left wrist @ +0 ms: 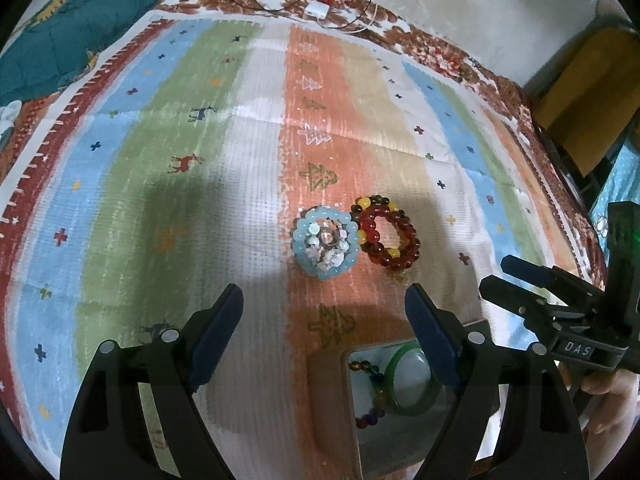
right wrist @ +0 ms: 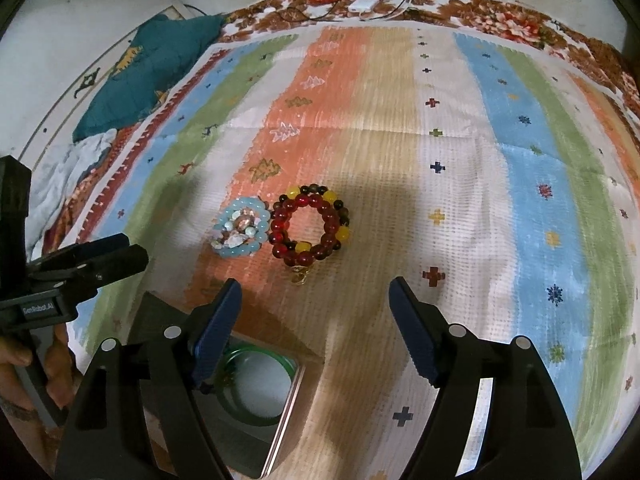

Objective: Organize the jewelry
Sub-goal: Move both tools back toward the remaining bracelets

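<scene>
Two bead bracelets lay touching on the striped woven cloth [left wrist: 248, 128]: a pale blue coil with shell charms [left wrist: 324, 242] and a red-and-yellow beaded coil [left wrist: 386, 234]. Both sat straight ahead of both grippers. The left gripper [left wrist: 324, 300] and right gripper [right wrist: 314, 292] were wide open and empty. The red coil looked nearer the right gripper's centreline, the blue one the left's. A square tray [left wrist: 348, 400] below them already held a green bangle [left wrist: 412, 386].
</scene>
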Demonstrator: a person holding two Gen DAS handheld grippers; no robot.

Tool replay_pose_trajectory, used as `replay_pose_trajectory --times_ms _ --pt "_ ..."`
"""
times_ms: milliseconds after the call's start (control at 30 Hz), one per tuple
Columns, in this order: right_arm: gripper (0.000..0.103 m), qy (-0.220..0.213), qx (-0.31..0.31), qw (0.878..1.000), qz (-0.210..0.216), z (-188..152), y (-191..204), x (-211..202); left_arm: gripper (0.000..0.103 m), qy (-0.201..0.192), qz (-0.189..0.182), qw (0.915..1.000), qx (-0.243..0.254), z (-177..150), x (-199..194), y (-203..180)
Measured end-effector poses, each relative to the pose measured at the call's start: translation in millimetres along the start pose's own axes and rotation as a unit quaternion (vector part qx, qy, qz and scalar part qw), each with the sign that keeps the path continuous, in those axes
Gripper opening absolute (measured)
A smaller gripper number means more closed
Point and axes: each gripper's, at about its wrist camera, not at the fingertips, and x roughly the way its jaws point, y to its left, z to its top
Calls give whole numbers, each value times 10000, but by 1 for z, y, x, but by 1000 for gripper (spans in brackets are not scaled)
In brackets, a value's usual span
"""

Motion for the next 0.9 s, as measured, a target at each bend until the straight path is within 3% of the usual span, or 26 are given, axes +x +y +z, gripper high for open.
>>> replay_pose_trajectory --times_ms 433,900 --pt "76 167 166 9997 -27 15 -11 26 60 277 11 9996 -16 15 29 7" --pt "76 315 186 9993 -16 25 -13 49 50 489 119 9985 206 24 53 2"
